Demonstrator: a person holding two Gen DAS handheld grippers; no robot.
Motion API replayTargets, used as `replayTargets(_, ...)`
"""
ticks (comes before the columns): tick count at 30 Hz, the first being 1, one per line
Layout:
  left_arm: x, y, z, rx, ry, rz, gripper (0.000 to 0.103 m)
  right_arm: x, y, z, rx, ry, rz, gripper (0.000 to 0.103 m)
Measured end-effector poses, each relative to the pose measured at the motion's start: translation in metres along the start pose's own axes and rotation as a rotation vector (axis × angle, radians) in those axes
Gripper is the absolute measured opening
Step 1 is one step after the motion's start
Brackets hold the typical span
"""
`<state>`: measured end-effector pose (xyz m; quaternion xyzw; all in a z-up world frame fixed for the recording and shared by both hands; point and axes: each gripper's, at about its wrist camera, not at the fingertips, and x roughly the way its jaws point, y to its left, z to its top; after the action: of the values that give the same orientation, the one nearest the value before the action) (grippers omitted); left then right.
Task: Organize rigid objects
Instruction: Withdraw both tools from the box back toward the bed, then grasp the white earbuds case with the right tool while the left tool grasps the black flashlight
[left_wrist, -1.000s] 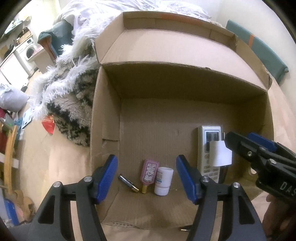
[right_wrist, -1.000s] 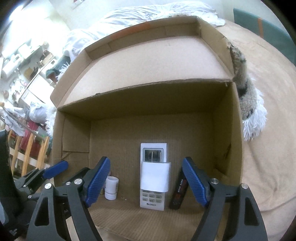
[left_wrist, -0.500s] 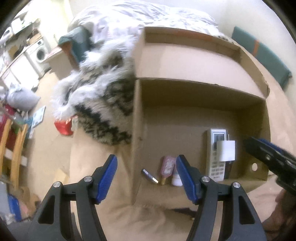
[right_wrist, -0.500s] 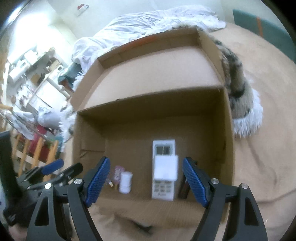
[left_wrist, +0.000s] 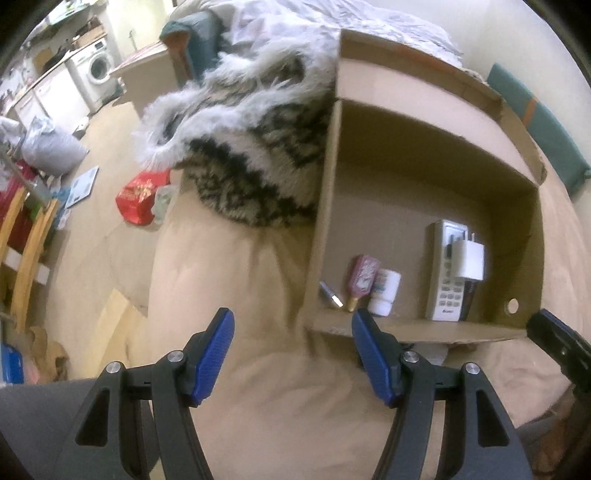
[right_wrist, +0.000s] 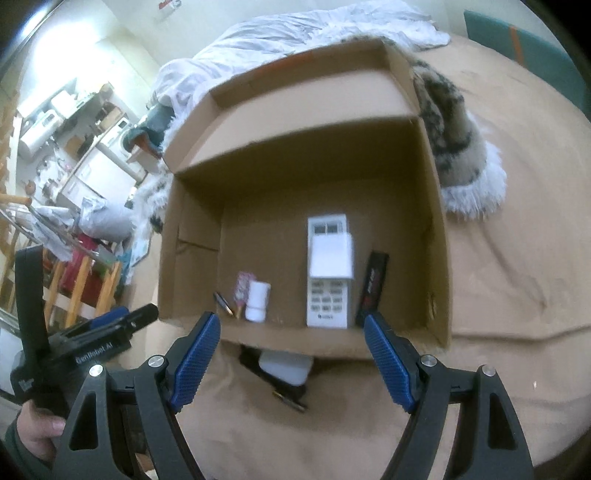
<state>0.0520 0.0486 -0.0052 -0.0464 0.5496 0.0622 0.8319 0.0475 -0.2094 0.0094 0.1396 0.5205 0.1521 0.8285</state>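
Tan bedspread (right_wrist: 498, 258) is covering the bed; a cluttered room with a washing machine (left_wrist: 96, 70) is showing off to the left. Cardboard box (right_wrist: 437, 229) is sitting open on the spread, furry blanket (left_wrist: 258, 155) lying against its far sides. Inside, along the near wall: a pen (right_wrist: 223, 303), pink bottle (right_wrist: 243, 293), white bottle (right_wrist: 257, 301), white remote (right_wrist: 328, 295) with a white charger (right_wrist: 331, 256) lying on it, black stick (right_wrist: 373, 290) just beside the remote. Left gripper (left_wrist: 291, 360) is hovering over bare spread outside the box's left corner, jaws apart, nothing between. Right gripper (right_wrist: 291, 354) is hanging in front of the near wall, jaws wide apart and empty; a white flat item (right_wrist: 284, 367) on something dark and a small pen-like thing (right_wrist: 290, 400) are lying on the spread between its fingers. Box floor behind the row is lying bare.
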Motion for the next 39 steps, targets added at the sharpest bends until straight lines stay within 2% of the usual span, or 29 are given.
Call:
replayTargets(15, -0.002, 0.005, -0.006, -0.006, -0.006, 0.005, 0.063, 0.010, -0.013, -0.026, 0.082, 0.055, -0.049, 0.085)
replayTargets(19, 0.001, 0.009, -0.006, -0.030, 0.010, 0.021, 0.063, 0.027, -0.017, -0.027, 0.119, 0.104, -0.026, 0.085)
replayTargets(22, 0.007, 0.017, -0.004, -0.086, 0.038, 0.012, 0.063, 0.042, -0.020, -0.028, 0.162, 0.150, 0.016, 0.085)
replayTargets(26, 0.012, 0.023, -0.003, -0.129, 0.067, -0.009, 0.063, 0.066, -0.021, -0.027, 0.183, 0.206, 0.010, 0.085)
replayTargets(33, 0.018, 0.016, -0.003, -0.129, 0.096, -0.033, 0.063, 0.104, -0.009, -0.030, 0.195, 0.293, 0.050, 0.085)
replayTargets(39, 0.020, 0.010, -0.004, -0.101, 0.100, -0.022, 0.063, 0.134, 0.003, -0.040, 0.195, 0.330, 0.004, 0.086)
